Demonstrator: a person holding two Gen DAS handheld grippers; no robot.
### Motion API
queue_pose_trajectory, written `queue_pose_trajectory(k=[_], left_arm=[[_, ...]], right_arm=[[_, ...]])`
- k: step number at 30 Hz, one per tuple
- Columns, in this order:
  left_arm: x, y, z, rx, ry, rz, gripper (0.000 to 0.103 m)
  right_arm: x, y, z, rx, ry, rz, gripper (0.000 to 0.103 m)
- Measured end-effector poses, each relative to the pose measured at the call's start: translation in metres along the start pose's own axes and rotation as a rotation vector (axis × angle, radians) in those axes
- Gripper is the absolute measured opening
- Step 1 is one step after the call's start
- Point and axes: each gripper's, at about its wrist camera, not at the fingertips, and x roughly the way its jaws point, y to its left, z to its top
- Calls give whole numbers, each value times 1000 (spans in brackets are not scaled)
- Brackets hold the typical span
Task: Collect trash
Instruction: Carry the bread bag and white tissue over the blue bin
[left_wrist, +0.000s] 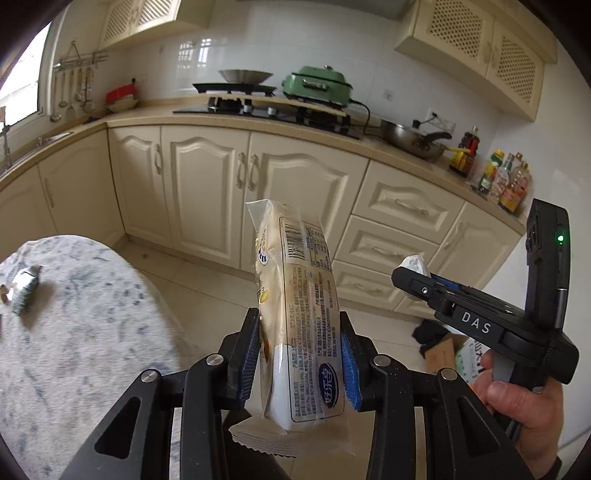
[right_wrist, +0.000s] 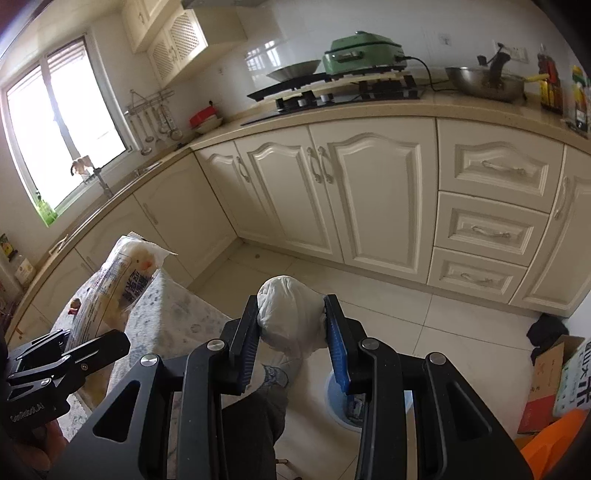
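My left gripper (left_wrist: 299, 321) is shut on a clear plastic bread packet (left_wrist: 295, 258) that stands upright between the blue pads, barcode side towards the camera. The right wrist view shows the same packet (right_wrist: 118, 280) and the left gripper (right_wrist: 85, 341) at the lower left. My right gripper (right_wrist: 291, 306) is shut on a crumpled white wad (right_wrist: 288, 325). From the left wrist view that gripper (left_wrist: 406, 275) sits at the right in a hand, with the wad (left_wrist: 415, 263) poking out. A small crumpled wrapper (left_wrist: 24, 290) lies on the mottled tablecloth (left_wrist: 92, 332).
A round bin with a blue liner (right_wrist: 334, 406) stands on the tiled floor below the right gripper, partly hidden by its finger. A person's foot (right_wrist: 273, 373) is beside it. A cardboard box (right_wrist: 546, 373) and dark cloth (right_wrist: 546, 330) lie at the right. Cream cabinets (right_wrist: 369, 192) run behind.
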Motion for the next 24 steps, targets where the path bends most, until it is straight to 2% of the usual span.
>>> queue_pose_trajectory(k=[7, 19, 22, 24], left_arm=[[84, -7, 19, -26, 125, -32, 35], [268, -14, 49, -71, 398, -36, 35], [306, -16, 56, -74, 434, -38, 37], [326, -17, 57, -63, 442, -27, 43]], right_arm=[[43, -40, -12, 70, 77, -33, 34], [130, -108, -47, 207, 238, -68, 37], [145, -126, -52, 238, 254, -73, 37], [156, -138, -55, 262, 269, -76, 38]])
